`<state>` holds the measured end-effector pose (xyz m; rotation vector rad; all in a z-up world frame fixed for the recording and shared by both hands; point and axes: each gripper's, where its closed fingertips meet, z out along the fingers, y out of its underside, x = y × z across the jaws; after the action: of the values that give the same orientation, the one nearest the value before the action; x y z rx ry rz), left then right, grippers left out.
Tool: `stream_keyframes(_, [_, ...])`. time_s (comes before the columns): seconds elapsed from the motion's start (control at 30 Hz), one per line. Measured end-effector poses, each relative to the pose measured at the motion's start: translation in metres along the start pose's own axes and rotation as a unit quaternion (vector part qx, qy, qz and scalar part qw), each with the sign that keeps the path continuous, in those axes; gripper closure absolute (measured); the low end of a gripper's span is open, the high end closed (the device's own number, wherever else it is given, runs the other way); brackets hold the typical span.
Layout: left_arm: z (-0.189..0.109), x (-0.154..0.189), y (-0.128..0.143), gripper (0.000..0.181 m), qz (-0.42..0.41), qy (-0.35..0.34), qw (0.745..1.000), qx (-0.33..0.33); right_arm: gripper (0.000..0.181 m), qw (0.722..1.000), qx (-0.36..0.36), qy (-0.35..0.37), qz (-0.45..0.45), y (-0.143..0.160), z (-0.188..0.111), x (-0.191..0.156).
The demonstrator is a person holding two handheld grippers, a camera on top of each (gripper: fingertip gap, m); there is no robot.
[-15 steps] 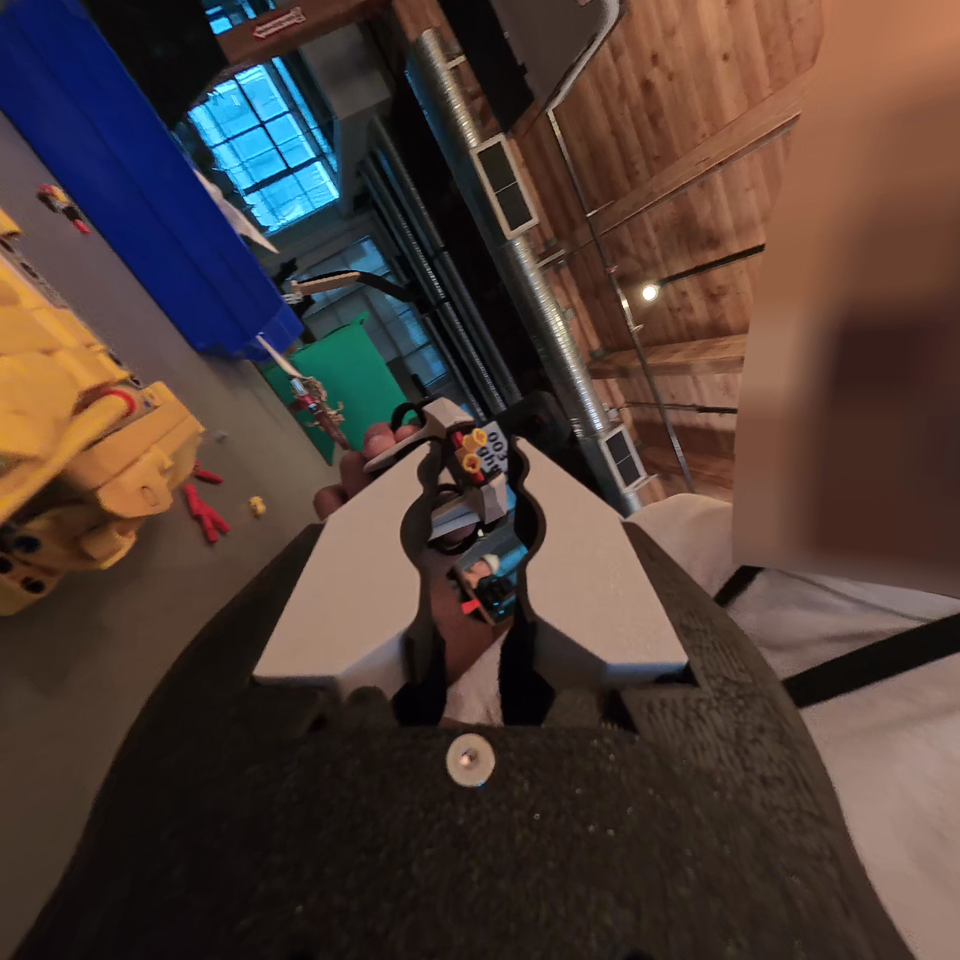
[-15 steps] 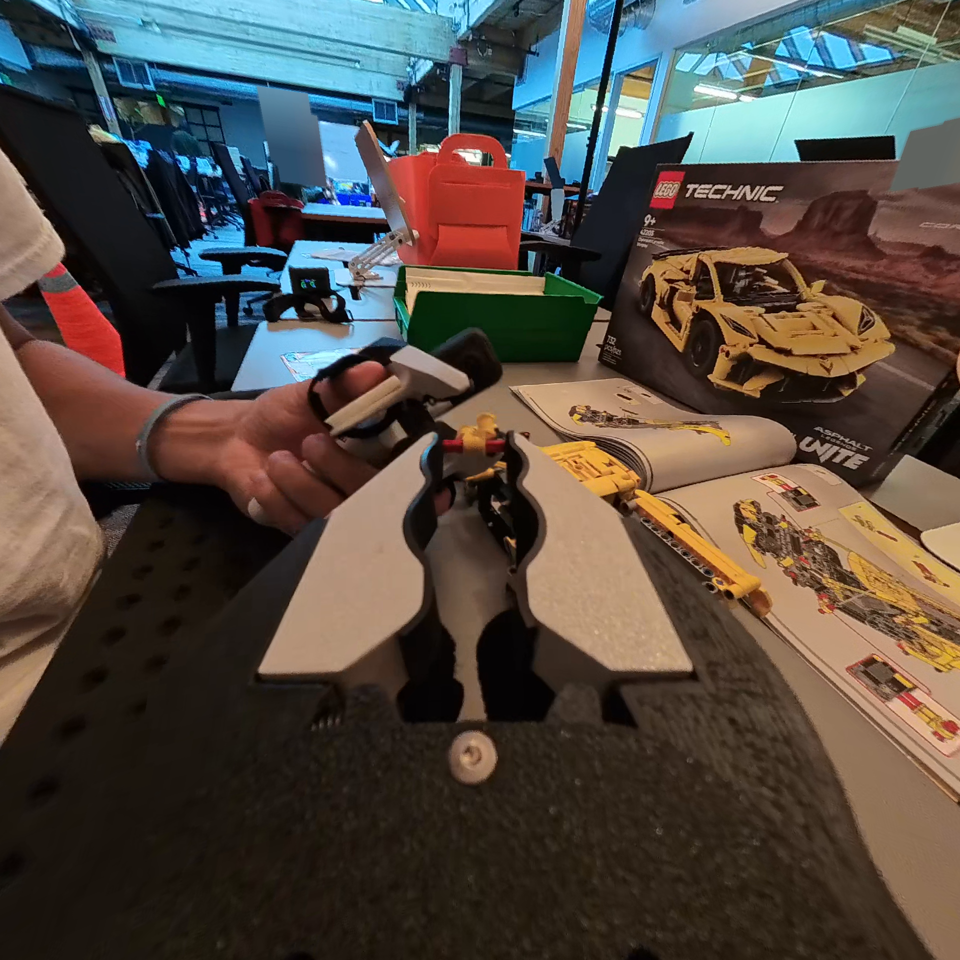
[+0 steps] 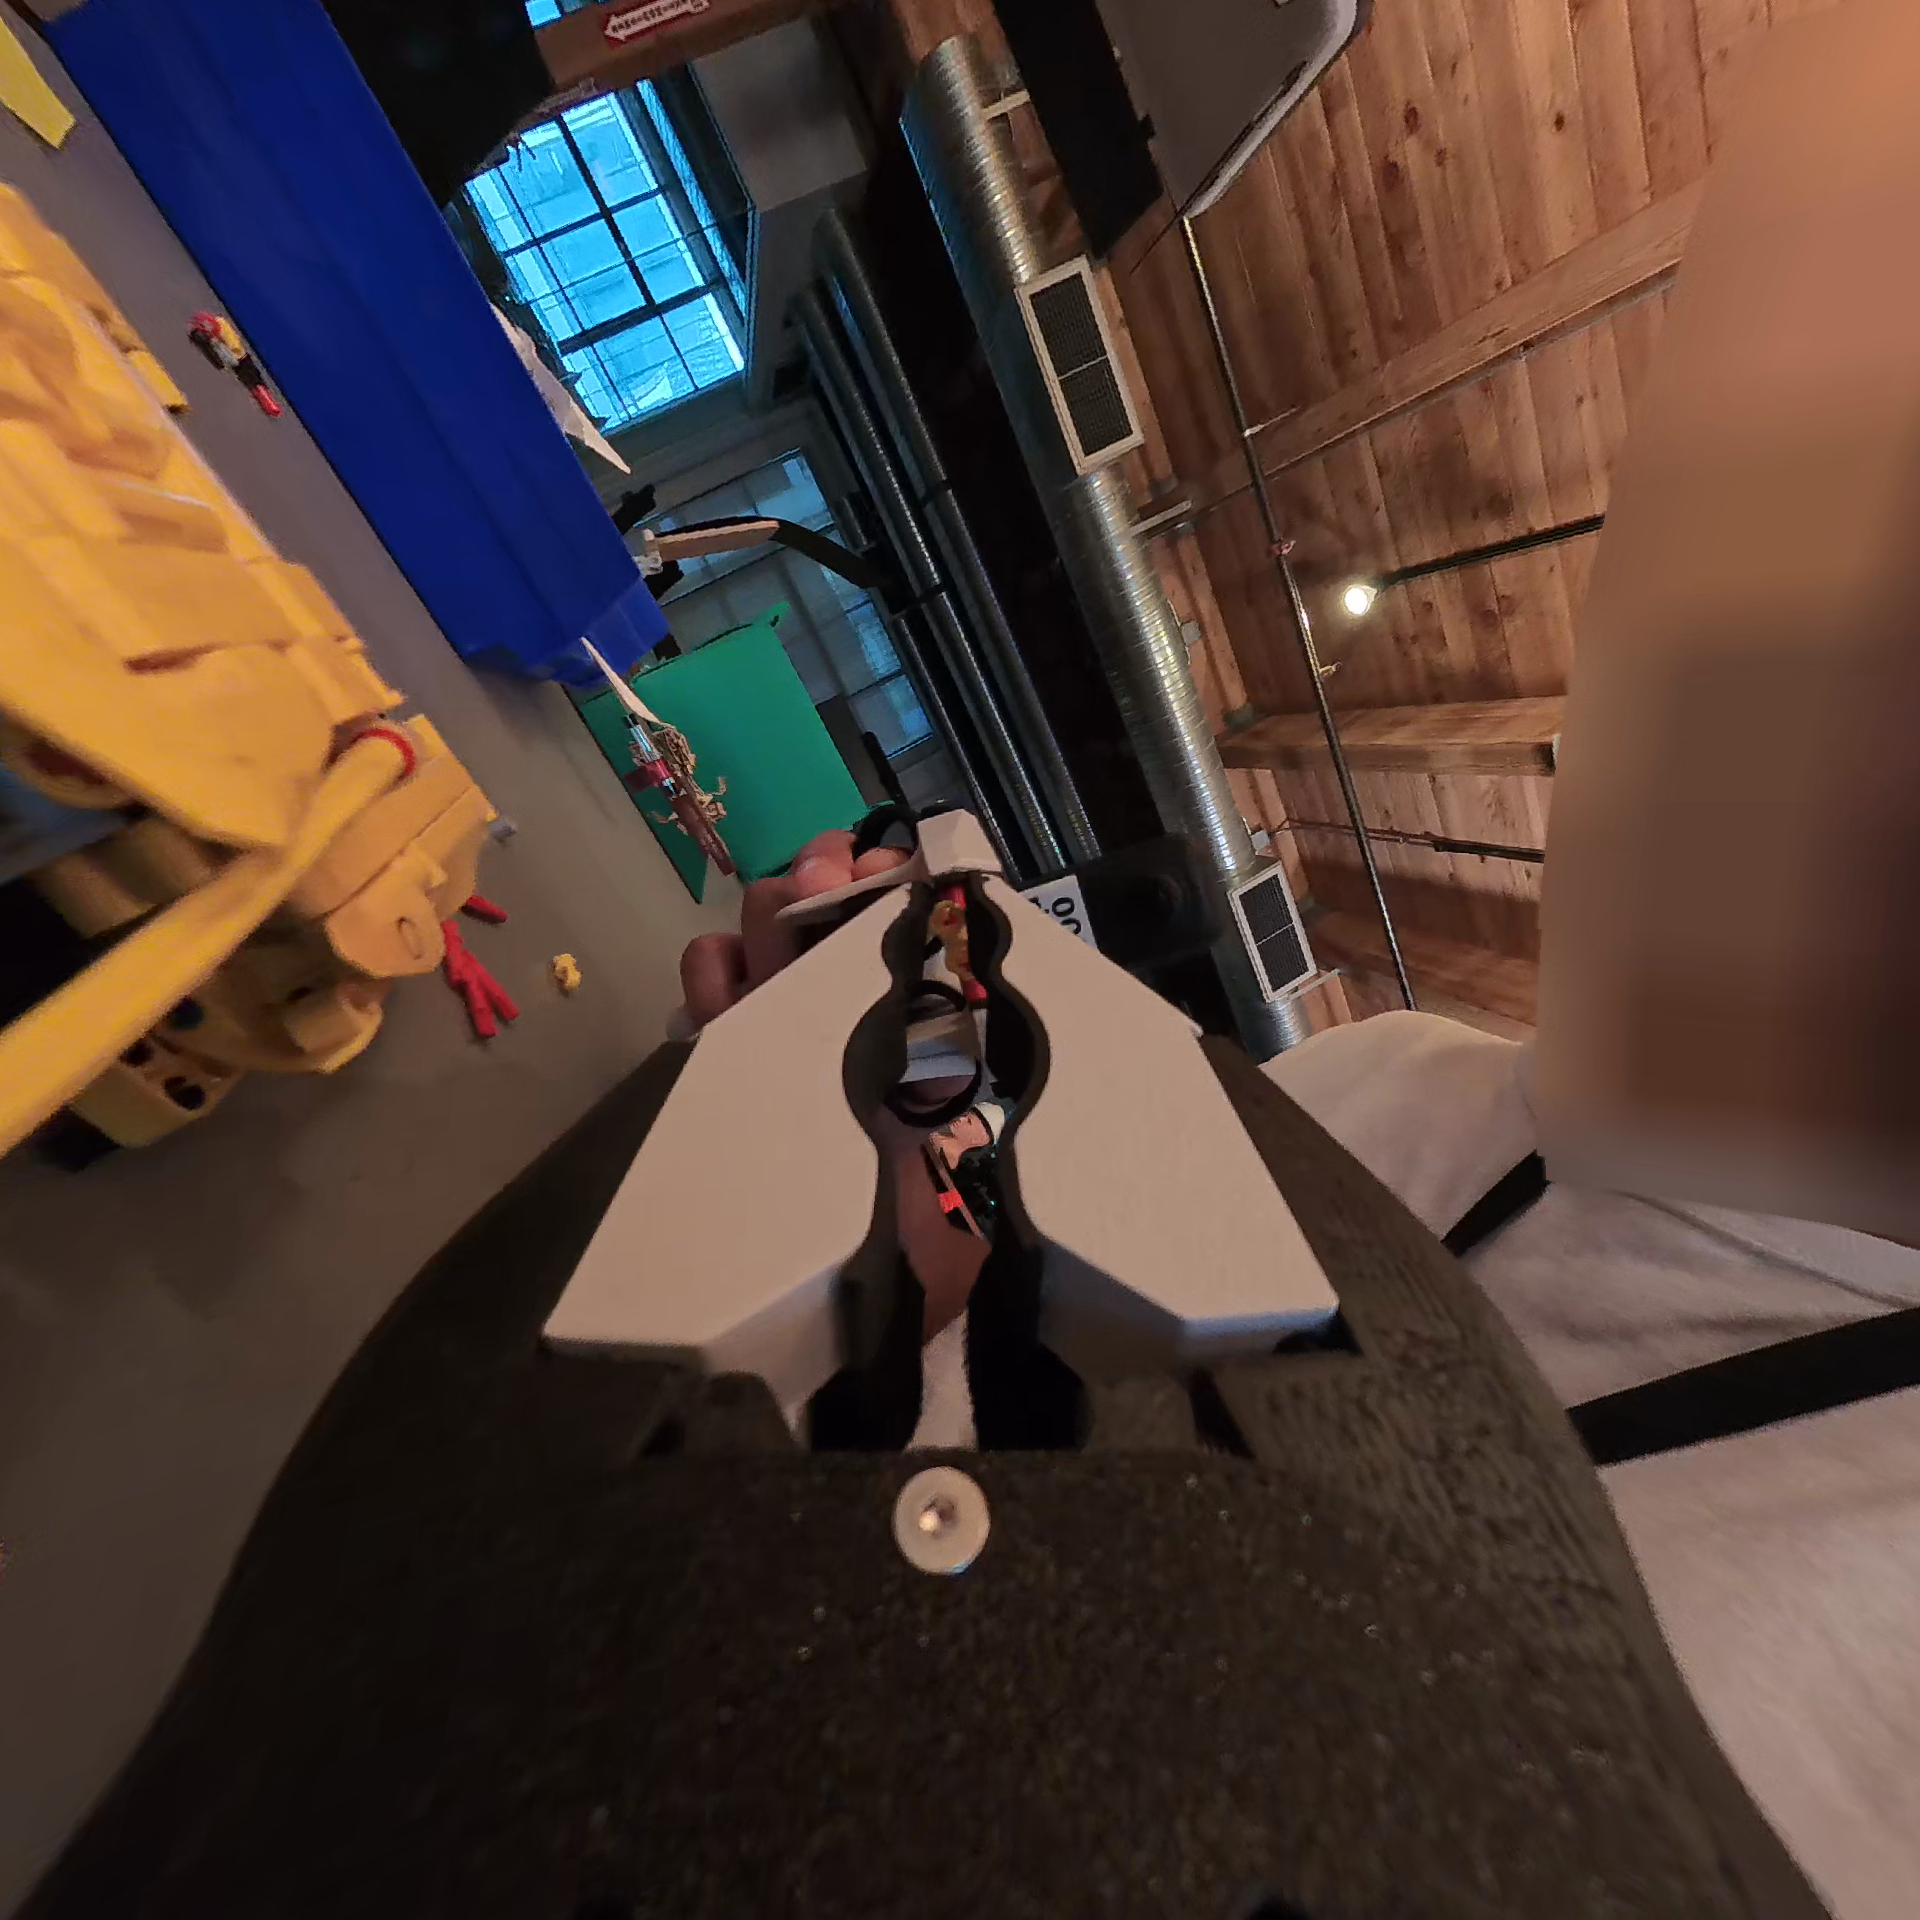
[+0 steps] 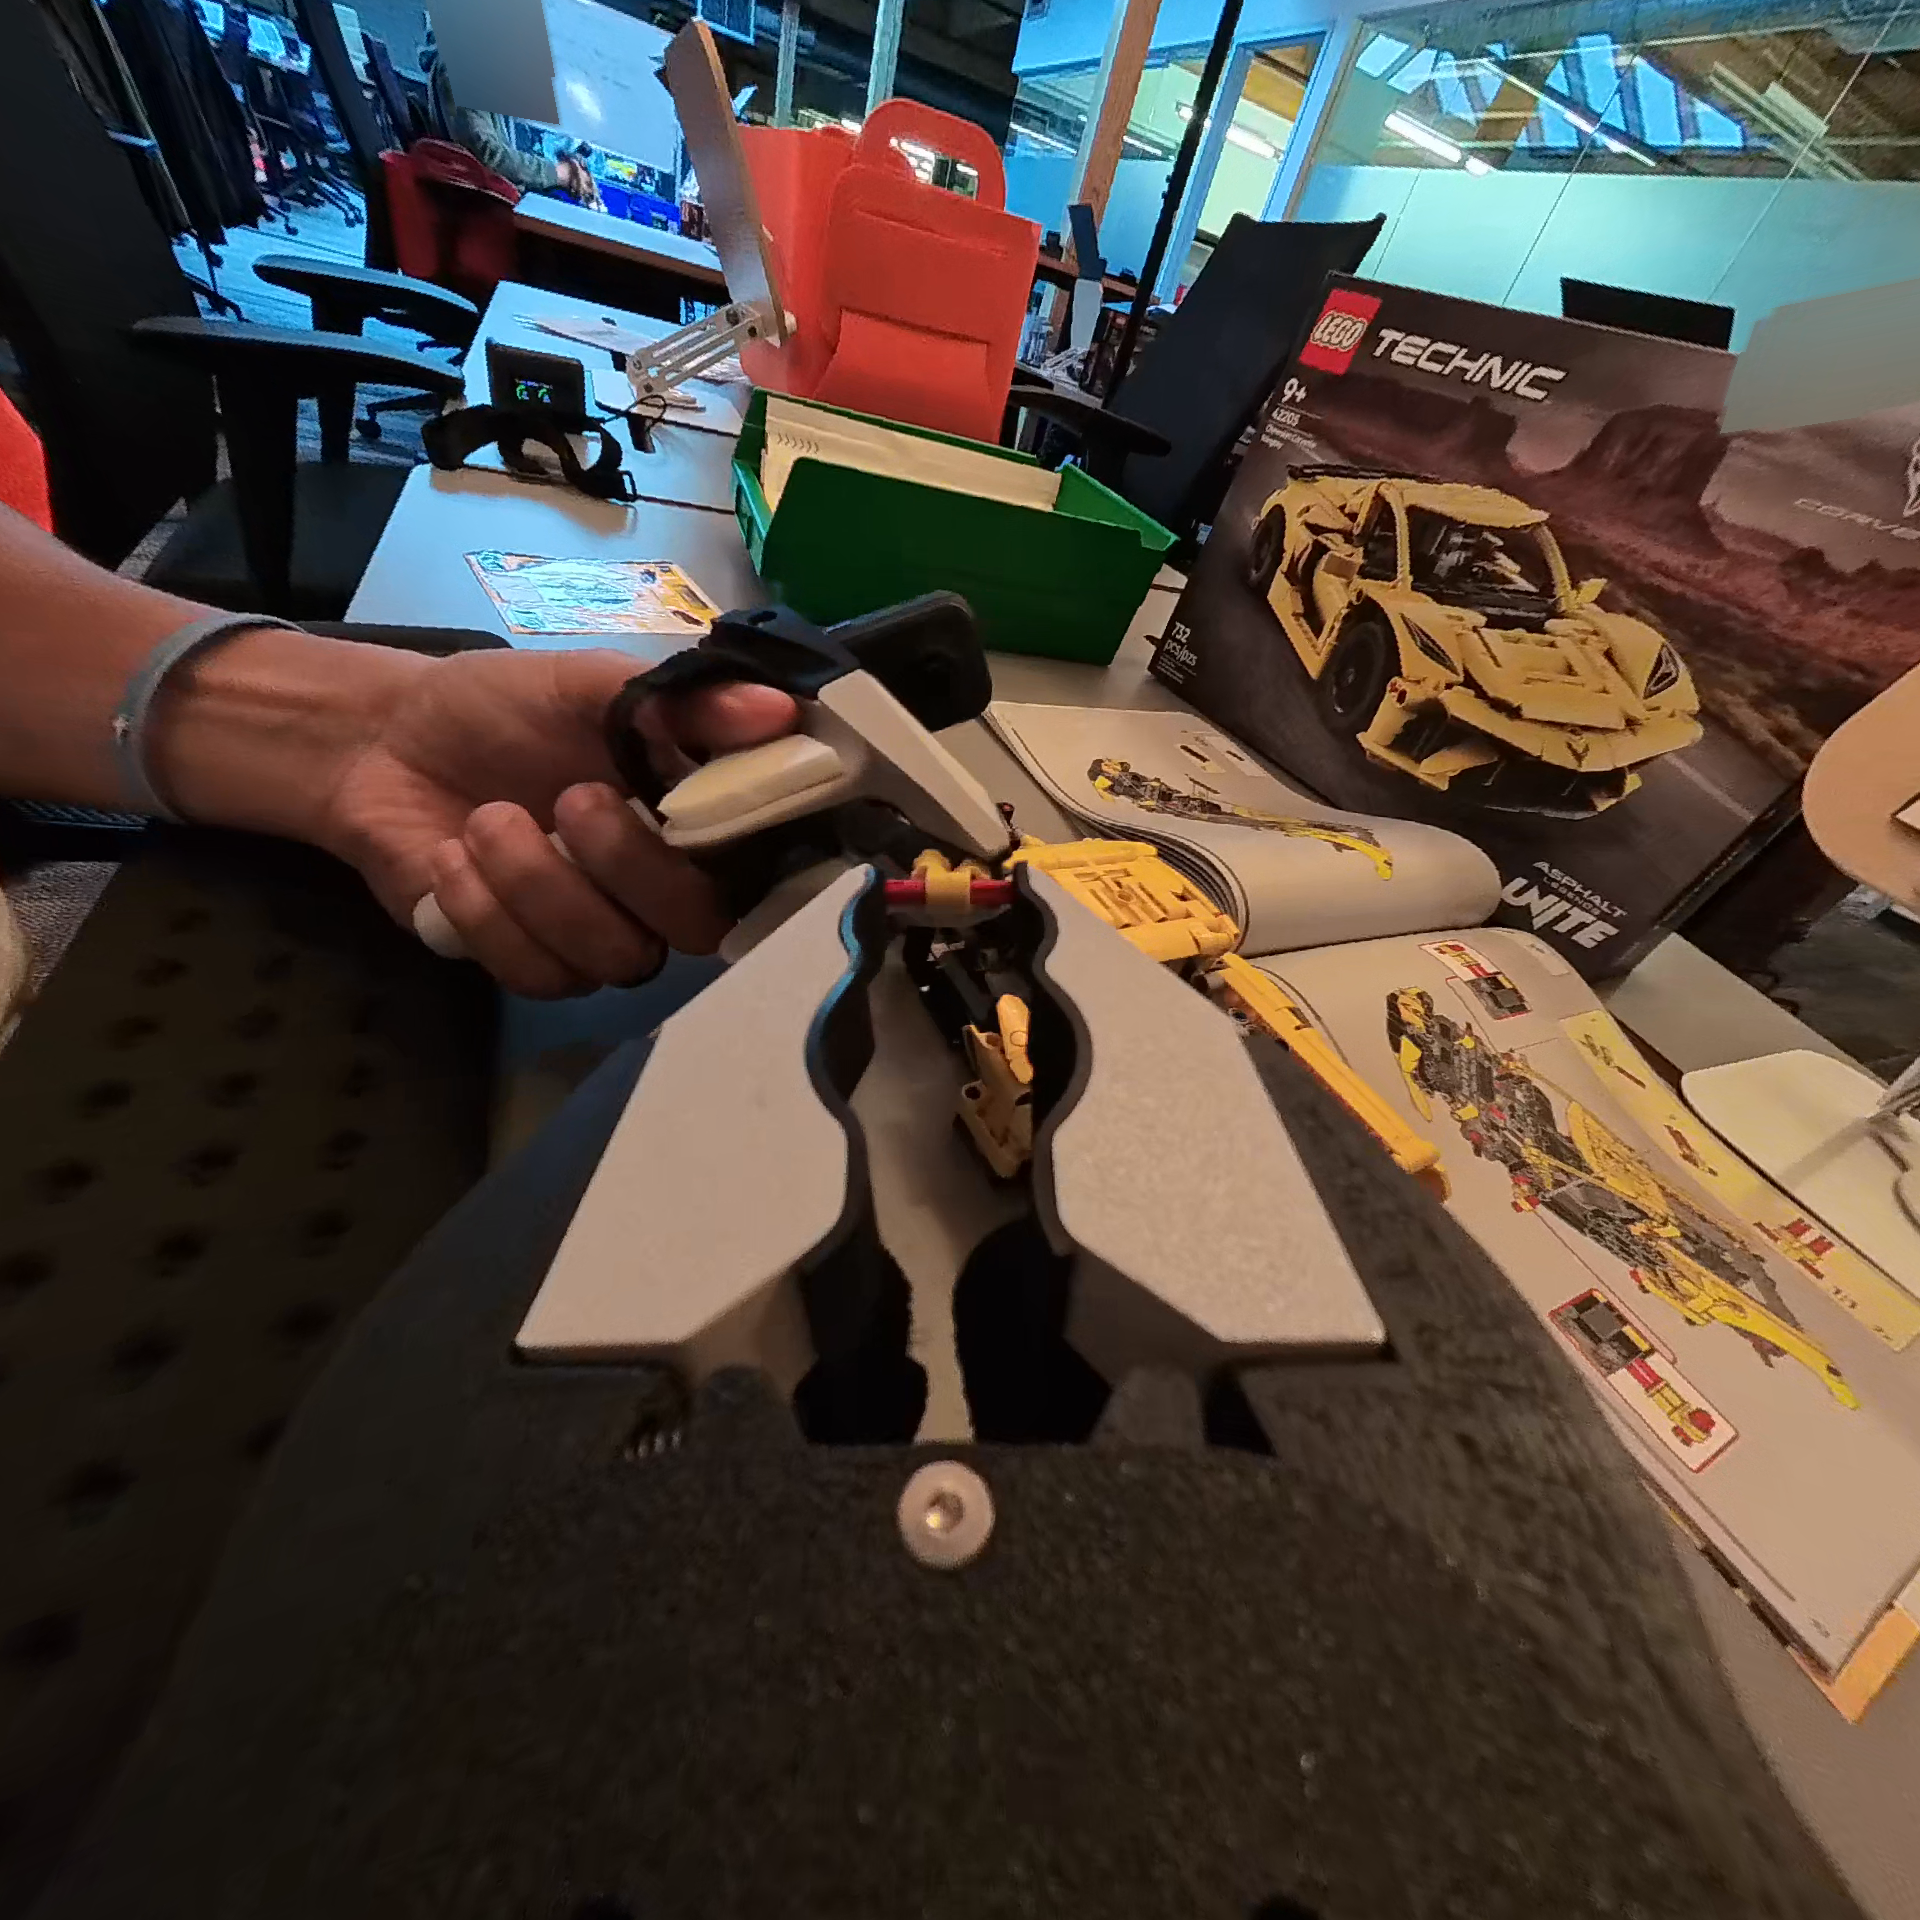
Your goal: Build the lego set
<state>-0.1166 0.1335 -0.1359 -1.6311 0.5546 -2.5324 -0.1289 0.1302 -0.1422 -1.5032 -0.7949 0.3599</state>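
Note:
My right gripper is shut end-to-end on a short red axle that carries a small yellow connector. It holds the axle just above the table. My left gripper, held by a hand, comes in from the left, its tips closed on that yellow connector. In the left wrist view the left gripper has its jaws nearly together around the yellow and red piece. A yellow Lego assembly lies behind the right gripper's fingers.
An open instruction booklet, the Lego box, a green bin and an orange bag lie ahead and to the right. In the left wrist view are the yellow car body, red pins and a blue bin. Only a small space, under 4 cm, lies between the two pairs of fingers.
The left gripper's jaws have closed from a wide gap onto the yellow connector. The right gripper has moved forward, still holding the axle.

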Motion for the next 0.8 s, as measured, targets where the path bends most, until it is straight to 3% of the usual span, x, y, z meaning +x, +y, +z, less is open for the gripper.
stream_keyframes(0.17, [0.000,0.004,0.000,0.161,-0.006,0.014,1.000,0.000,0.159,1.000,0.005,0.004,0.003,-0.001,-0.001,0.002])
stream_keyframes(0.43, [-0.003,0.003,-0.003,0.161,-0.001,0.009,1.000,0.008,0.159,1.000,0.017,0.019,0.004,-0.005,-0.005,0.009])
stream_keyframes(0.63, [0.003,0.006,0.002,0.158,0.075,-0.018,0.997,-0.011,0.159,0.995,0.046,0.089,-0.018,-0.015,-0.016,0.031])
stream_keyframes(0.8, [0.011,0.009,0.003,0.158,0.045,0.009,0.999,-0.006,0.160,0.992,0.041,0.102,-0.065,-0.018,-0.009,0.022])
